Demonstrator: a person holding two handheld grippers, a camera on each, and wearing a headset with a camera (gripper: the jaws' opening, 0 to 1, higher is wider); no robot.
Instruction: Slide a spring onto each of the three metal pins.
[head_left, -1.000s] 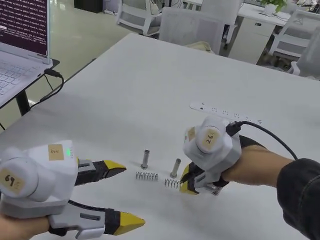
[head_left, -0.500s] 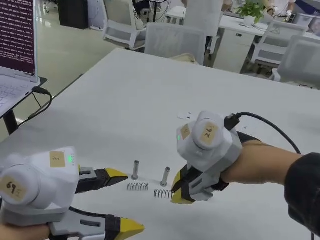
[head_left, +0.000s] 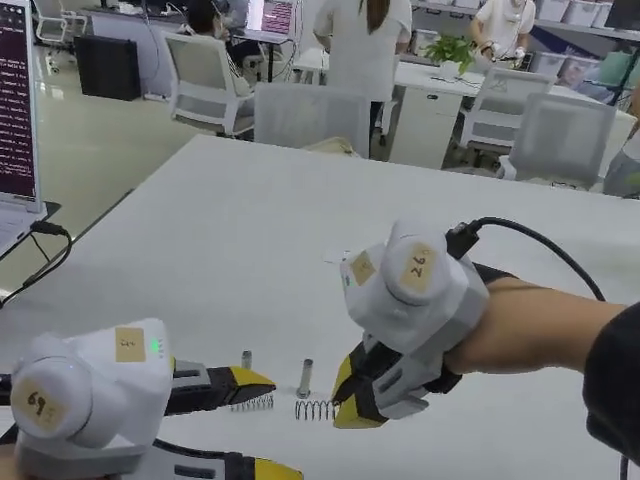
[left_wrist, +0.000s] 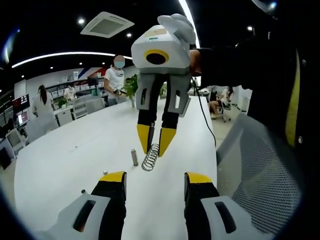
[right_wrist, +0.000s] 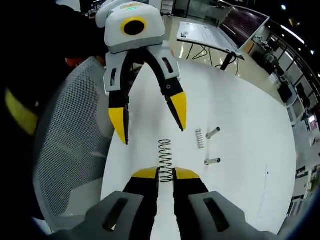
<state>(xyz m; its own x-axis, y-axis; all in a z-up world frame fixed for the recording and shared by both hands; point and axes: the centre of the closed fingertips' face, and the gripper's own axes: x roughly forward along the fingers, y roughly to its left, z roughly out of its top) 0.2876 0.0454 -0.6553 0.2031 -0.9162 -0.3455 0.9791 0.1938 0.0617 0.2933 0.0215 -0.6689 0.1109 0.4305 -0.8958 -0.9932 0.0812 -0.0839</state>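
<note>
Right gripper view: my right gripper (right_wrist: 165, 175) is pinching one end of a spring (right_wrist: 165, 157), jaws nearly closed on it, free end pointing toward my left gripper (right_wrist: 150, 120). I cannot tell whether that free end is touching the table (head_left: 250, 230). Left jaws are standing wide, gripping nothing, facing the right ones. First pin (right_wrist: 212, 161) is standing upright just beside the held spring; second pin (right_wrist: 212, 132) is standing upright nearer the left gripper. Loose spring (right_wrist: 199, 138) is lying flat just beside the second pin
</note>
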